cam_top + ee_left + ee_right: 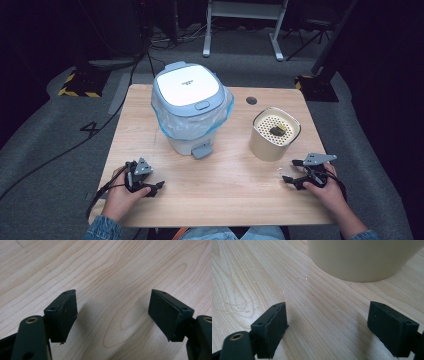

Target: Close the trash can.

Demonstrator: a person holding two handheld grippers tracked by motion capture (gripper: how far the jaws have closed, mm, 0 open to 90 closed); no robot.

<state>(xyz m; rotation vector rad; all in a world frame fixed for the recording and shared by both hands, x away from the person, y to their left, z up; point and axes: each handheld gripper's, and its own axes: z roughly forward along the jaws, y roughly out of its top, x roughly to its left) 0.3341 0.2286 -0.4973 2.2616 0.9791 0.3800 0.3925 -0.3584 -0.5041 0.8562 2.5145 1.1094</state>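
2 grippers, 1 in each hand, both low over the wooden table (220, 195). Landmark for all places: the cream container (274, 134).

Left gripper (150, 186): well apart from the cream container, at the table's near edge on the far side of the bin from it. In the left gripper view its 2 jaws are spread wide over bare wood (112, 277), nothing between them. 1 grey three-cornered plate on top, 1 cable trailing off the table edge.

Right gripper (295, 172): just beside the cream container, on its near side, not touching it. In the right gripper view the 2 jaws stand wide apart and hold nothing; the container's cream wall (364, 257) rises close ahead of them. A few small wet-looking specks and faint rings mark the wood between jaws and wall.

Cream container: 1, round, upright, with a perforated insert in its top. 1 small dark lump (277, 131) lies on the insert; what it is I cannot tell.

Pedal bin (190, 107): 1, white with a pale blue lid, shut, standing beside the cream container toward the left gripper's side and slightly farther back, apart from it. 1 clear plastic liner bunches out under the lid. 1 grey pedal at its base.

1 dark round hole (251, 100) in the table just behind the cream container.
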